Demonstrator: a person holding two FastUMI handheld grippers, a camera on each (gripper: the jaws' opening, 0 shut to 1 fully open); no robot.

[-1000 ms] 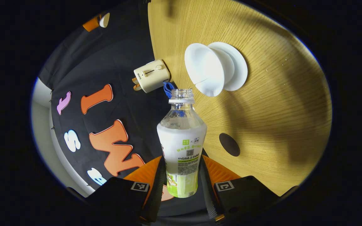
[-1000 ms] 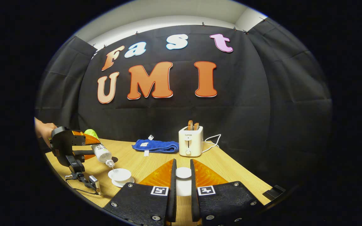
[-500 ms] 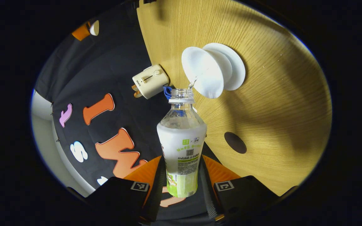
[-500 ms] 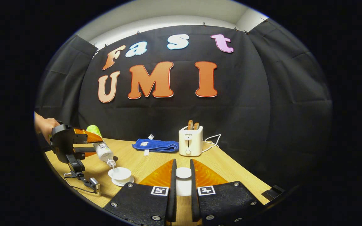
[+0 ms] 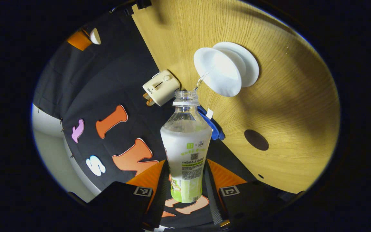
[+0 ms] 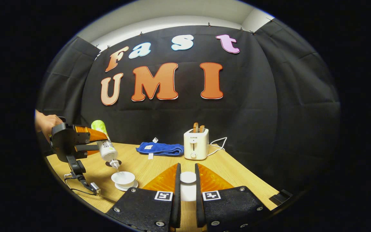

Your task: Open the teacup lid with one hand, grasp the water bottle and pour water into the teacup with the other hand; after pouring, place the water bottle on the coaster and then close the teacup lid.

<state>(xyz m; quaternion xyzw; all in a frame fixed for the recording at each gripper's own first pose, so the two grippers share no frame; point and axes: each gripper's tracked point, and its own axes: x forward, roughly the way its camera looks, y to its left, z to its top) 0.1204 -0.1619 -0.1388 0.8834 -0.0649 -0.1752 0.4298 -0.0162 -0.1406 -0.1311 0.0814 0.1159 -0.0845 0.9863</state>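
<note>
With the lid (image 6: 188, 177) off and pinched in the right gripper (image 6: 185, 185), the left gripper (image 5: 185, 180) clamps the tilted water bottle (image 5: 185, 145), pouring into the teacup (image 5: 219, 71) ahead of its fingers; coaster (image 5: 256, 140) placement and re-lidding remain.

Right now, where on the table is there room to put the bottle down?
The dark coaster is bare, just behind the teacup. The wood between teacup and blue towel is open too, and so is the table right of the toaster. It is crowded by the teacup, where the left gripper tilts the bottle, pouring.
</note>
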